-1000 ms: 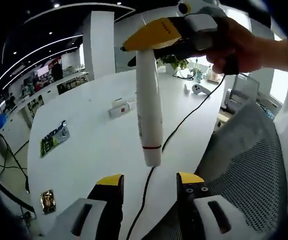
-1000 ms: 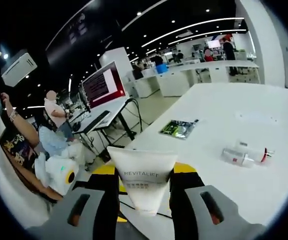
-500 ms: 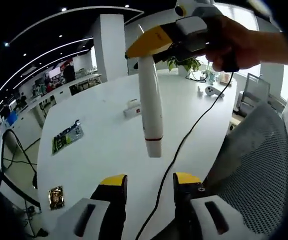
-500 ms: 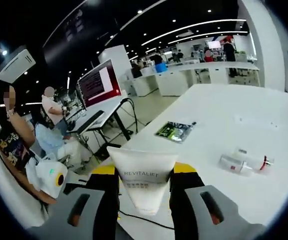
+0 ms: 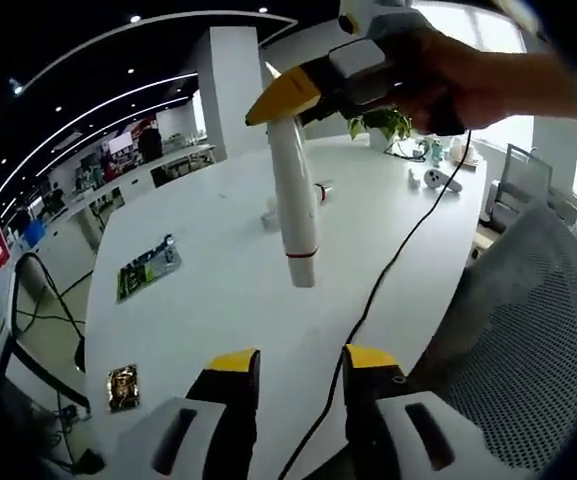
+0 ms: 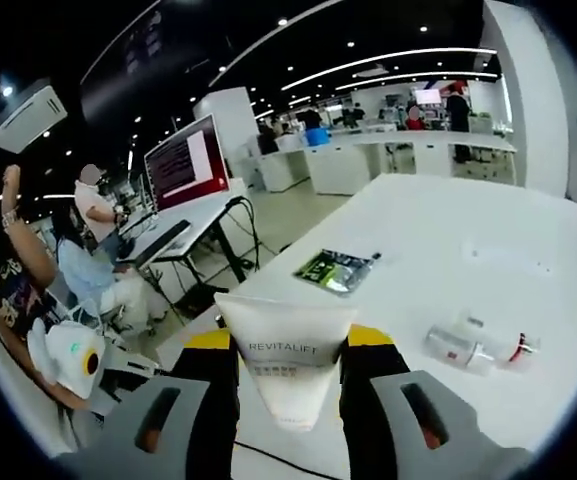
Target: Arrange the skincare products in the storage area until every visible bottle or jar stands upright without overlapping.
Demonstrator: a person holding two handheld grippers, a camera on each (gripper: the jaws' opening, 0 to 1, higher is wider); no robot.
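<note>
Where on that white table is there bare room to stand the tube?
Plenty. The table is bare between the green sachet and the lying bottle, and beyond them. In the left gripper view, bare top lies below the hanging tube, right of the sachet. Crowded only at the far end by the plant.

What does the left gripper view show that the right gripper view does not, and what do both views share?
Left gripper view: the right claw seen from outside with the white tube hanging from it, a gold sachet, a mesh chair.

Right gripper view: the tube's crimped end reading REVITALIFT, a red monitor, seated people.

Both: the white table, the green sachet, small bottles lying flat.
</note>
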